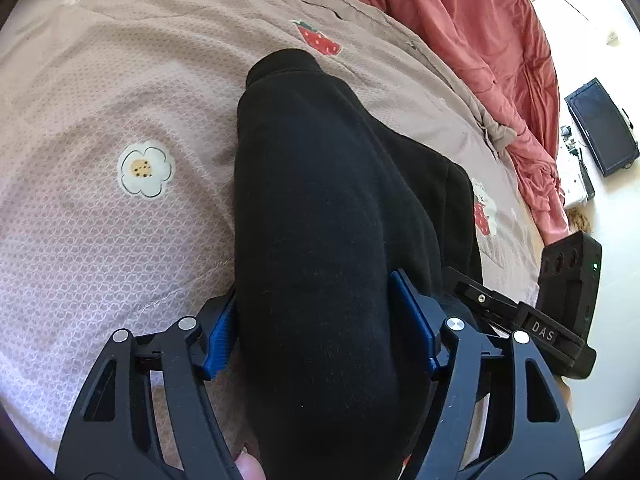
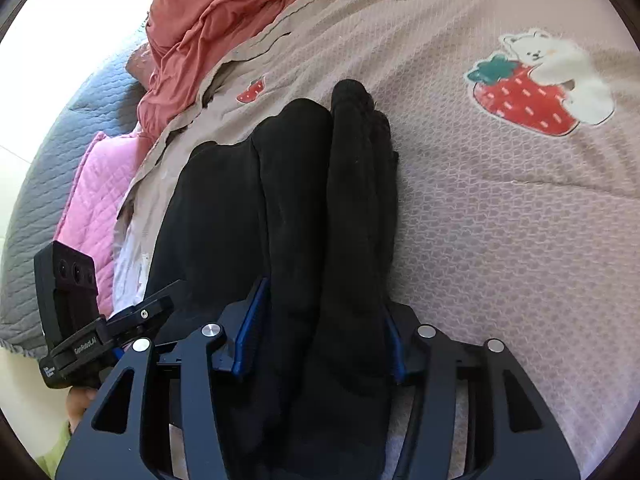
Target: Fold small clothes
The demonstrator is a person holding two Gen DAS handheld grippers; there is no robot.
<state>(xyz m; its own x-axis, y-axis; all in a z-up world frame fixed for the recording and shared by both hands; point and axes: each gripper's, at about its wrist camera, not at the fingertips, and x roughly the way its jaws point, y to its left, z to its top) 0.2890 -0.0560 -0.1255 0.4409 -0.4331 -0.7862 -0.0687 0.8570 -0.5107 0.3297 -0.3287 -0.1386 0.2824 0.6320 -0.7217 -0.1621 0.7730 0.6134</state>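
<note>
Left claw and right claw, each partly open, each clamped with its blue pads against a bunched fold of the black garment, which lies stretched out on the pink patterned bedspread of the bed.

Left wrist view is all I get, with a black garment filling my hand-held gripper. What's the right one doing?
Observer: The right hand-held gripper also has the black garment bunched between its blue pads, touching both.
Operator: How does the cloth lie there?
Observer: In lengthwise ridges, running away from the gripper over the beige bedspread.
Operator: Anything to its left?
Observer: A pink quilted cushion beside a grey quilt, past the bedspread's edge.
</note>
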